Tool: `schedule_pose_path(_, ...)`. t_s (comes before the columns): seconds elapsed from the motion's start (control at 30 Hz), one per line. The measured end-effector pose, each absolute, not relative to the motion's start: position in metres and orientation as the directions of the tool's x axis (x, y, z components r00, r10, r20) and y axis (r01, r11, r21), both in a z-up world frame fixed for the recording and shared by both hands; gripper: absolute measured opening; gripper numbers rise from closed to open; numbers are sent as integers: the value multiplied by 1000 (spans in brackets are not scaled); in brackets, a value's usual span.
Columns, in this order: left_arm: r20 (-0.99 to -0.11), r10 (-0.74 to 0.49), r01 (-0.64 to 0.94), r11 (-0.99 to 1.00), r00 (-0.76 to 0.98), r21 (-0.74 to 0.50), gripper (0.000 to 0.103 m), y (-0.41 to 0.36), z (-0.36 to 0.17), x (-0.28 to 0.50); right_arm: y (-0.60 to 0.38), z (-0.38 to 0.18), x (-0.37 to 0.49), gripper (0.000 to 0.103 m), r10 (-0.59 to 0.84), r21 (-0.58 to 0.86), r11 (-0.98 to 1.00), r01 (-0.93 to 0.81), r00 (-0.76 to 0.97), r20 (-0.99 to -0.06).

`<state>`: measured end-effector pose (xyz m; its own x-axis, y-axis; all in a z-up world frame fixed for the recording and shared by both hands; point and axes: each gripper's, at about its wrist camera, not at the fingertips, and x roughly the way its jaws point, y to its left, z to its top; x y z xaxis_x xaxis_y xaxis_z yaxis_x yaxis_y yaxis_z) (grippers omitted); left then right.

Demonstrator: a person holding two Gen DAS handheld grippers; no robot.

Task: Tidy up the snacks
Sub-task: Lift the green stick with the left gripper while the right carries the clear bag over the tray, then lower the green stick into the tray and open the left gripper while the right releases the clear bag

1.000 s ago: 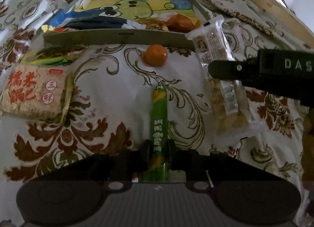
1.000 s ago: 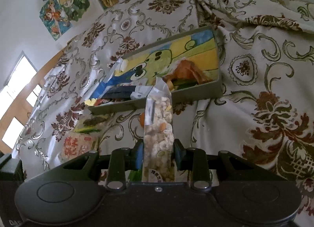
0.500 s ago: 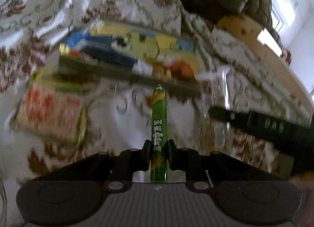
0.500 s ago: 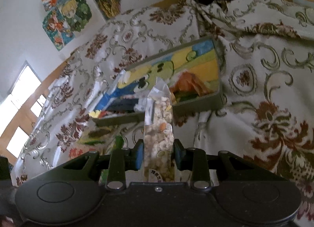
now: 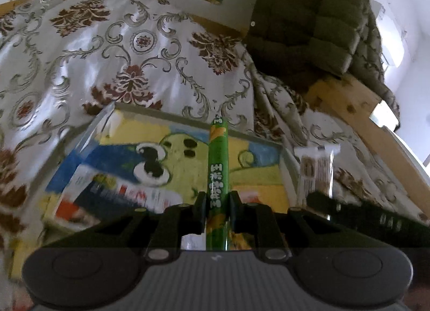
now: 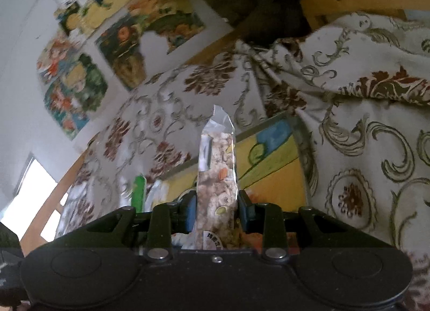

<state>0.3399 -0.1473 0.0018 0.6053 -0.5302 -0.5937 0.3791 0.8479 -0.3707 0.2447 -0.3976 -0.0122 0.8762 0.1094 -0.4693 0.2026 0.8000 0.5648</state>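
My left gripper [image 5: 217, 211] is shut on a long green snack stick [image 5: 218, 166] and holds it above the shallow box [image 5: 188, 120] with a cartoon frog printed inside. My right gripper [image 6: 216, 210] is shut on a clear pack of nut bar [image 6: 216, 166] and holds it over the box's right end [image 6: 271, 147]. The nut bar pack also shows at the right of the left wrist view [image 5: 315, 168], and the green stick shows at the left of the right wrist view [image 6: 139, 190]. Blurred snack packets [image 5: 115, 192] lie in the box.
The box sits on a bed with a floral quilt [image 5: 115, 50]. A dark green padded jacket [image 5: 314, 21] hangs over the wooden bed frame [image 5: 357, 112] at the back right. Posters [image 6: 88, 64] cover the wall behind the bed.
Both grippers have lifted and moved forward over the box with their snacks. The orange fruit and rice cracker pack on the quilt have dropped out of the left wrist view.
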Motion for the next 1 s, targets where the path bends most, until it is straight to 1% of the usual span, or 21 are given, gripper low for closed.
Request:
schedule_pose_path(0.07, -609, -526, 375, 850, 593, -369, 19, -157, -4, 355, -400, -22, 251, 33, 77, 558, 798, 230, 878, -473)
schedule_pose_path(0.2, -640, -512, 368, 858, 573, -358, 19, -171, -21, 372, -397, -35, 261, 33, 59, 550, 800, 239, 881, -469)
schedule_pose_path(0.37, -671, -501, 347, 865, 547, -363, 19, -177, -39, 379, -387, -43, 272, 34, 67, 523, 819, 235, 866, -495)
schedule_pose_path(0.6, -693, -483, 345, 874, 535, -342, 19, -182, -47, 376, -384, -49, 273, 35, 74, 507, 828, 239, 849, -522)
schedule_pose_path(0.73, -714, -448, 334, 891, 538, -307, 19, -187, -50, 374, -383, -47, 271, 41, 63, 478, 845, 241, 842, -536)
schedule_pose_path(0.77, -715, -444, 331, 893, 539, -305, 19, -187, -50, 373, -382, -47, 270, 45, 60, 468, 851, 239, 840, -539)
schedule_pose_path(0.83, -712, -441, 316, 896, 546, -313, 21, -184, -49, 369, -382, -46, 268, 48, 58, 457, 857, 238, 837, -545)
schedule_pose_path(0.87, -709, -441, 308, 896, 550, -319, 27, -182, -48, 367, -382, -45, 267, 51, 61, 457, 857, 238, 834, -548)
schedule_pose_path(0.9, -706, -440, 302, 897, 555, -322, 31, -181, -46, 365, -382, -45, 266, 54, 63, 457, 857, 238, 831, -552)
schedule_pose_path(0.93, -700, -439, 297, 898, 564, -324, 39, -179, -44, 363, -383, -44, 265, 55, 62, 454, 858, 240, 830, -555)
schedule_pose_path(0.97, -693, -435, 291, 900, 575, -324, 44, -176, -41, 360, -382, -43, 263, 59, 58, 450, 860, 242, 829, -556)
schedule_pose_path(1.0, -686, -432, 288, 902, 586, -322, 52, -174, -38, 357, -383, -42, 262, 62, 57, 448, 861, 241, 829, -557)
